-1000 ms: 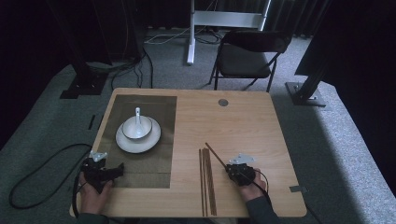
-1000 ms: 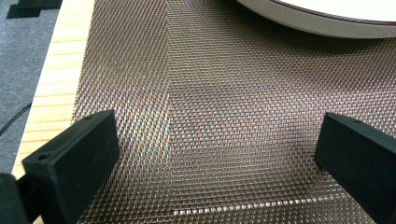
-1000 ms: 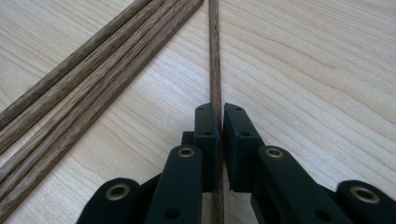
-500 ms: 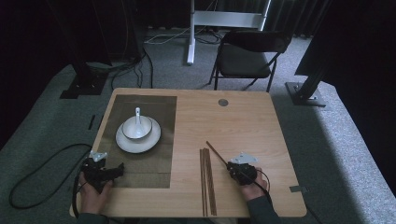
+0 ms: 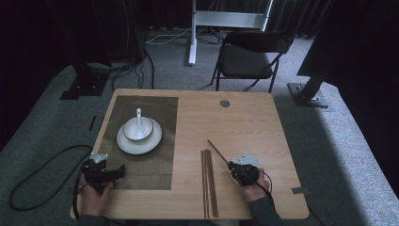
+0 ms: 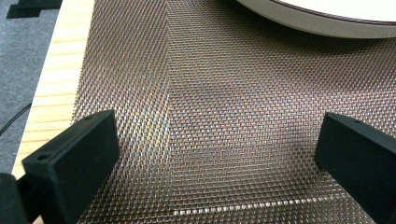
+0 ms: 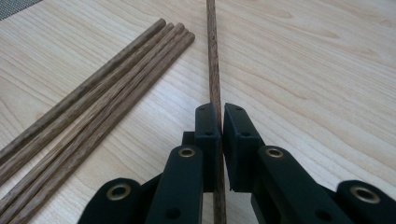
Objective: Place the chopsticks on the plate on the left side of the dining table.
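The right gripper [image 7: 219, 116] is clamped on a single thin brown wooden chopstick [image 7: 213, 60], holding it as it did a second ago, angled away from the bundle of matching chopsticks [image 5: 208, 181] near centre. With nothing moved, the lift looks not yet begun. The left gripper [image 6: 215, 149] gapes wide and empty above the brown woven placemat [image 6: 210, 93], near the white plate [image 5: 139, 141].

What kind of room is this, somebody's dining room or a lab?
Probably a lab or recording studio, not a home. The wooden table stands on grey carpet amid dark curtains, metal stands and loose cables, and the person works with handheld grippers rather than bare hands.
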A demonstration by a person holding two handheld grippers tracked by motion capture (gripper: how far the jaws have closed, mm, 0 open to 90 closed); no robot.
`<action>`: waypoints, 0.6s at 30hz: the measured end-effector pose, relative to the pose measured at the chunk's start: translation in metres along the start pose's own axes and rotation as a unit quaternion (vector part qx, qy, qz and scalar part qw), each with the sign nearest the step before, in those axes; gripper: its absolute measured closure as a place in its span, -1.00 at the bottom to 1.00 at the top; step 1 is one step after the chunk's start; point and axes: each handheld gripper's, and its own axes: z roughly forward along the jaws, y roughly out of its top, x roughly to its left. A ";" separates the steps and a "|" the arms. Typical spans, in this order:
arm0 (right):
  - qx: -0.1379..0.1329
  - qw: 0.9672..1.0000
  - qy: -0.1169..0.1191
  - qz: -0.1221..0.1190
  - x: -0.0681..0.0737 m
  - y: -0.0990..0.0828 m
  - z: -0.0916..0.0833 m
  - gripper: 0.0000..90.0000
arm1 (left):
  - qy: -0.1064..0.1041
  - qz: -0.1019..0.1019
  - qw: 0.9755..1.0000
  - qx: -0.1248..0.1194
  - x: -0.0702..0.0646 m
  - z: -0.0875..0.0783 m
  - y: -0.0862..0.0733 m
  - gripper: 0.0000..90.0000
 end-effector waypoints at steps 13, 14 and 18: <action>-0.012 1.000 0.003 -0.011 0.006 0.006 -0.006 0.88 | 0.000 0.000 1.000 0.000 0.000 0.000 0.000 -1.00; -0.014 1.000 0.004 -0.015 0.006 0.007 -0.006 0.88 | 0.000 0.000 1.000 0.000 0.000 0.000 0.000 -1.00; -0.019 1.000 0.006 -0.021 0.011 0.010 -0.008 0.88 | 0.000 0.000 1.000 0.000 0.000 0.000 0.000 -1.00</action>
